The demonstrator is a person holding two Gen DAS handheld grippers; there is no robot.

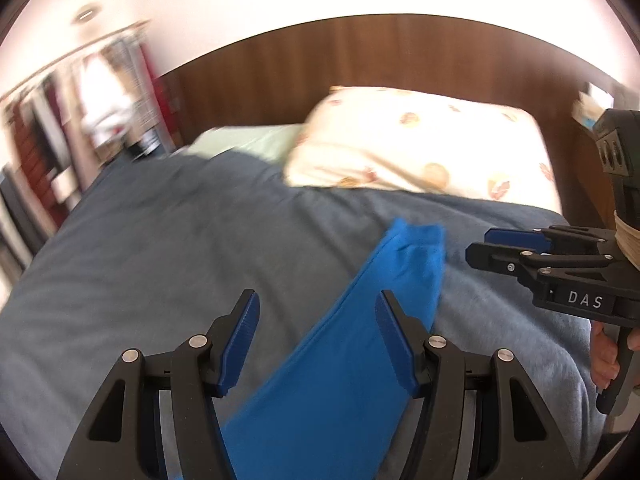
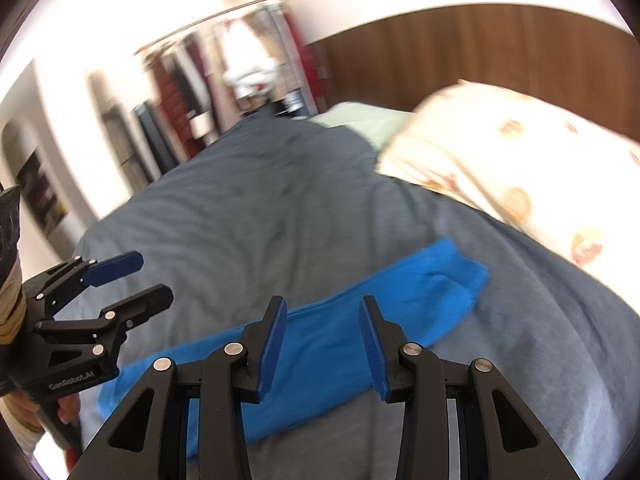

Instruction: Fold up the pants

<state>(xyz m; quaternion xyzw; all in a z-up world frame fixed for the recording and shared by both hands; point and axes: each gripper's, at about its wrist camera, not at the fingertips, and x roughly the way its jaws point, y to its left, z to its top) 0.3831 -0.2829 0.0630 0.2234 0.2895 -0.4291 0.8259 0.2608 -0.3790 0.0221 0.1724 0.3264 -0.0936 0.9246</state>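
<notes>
A bed [image 1: 160, 240] covered by a grey-blue blanket [image 2: 260, 200] carries everything. Blue pants [image 1: 340, 360] lie stretched out flat across the blanket. At the head, a cream patterned pillow [image 1: 420, 140] rests partly on the blanket, beside what looks like a pale green pillow [image 1: 248, 140], blurred, against the wooden headboard [image 1: 320, 60].

Blue pants [image 2: 320, 336], seemingly grey blanket [image 2: 260, 208]

Blue pants [image 1: 360, 340] flat on grey blanket [image 1: 160, 260], left tool [image 1: 316, 340] gaping above
</notes>
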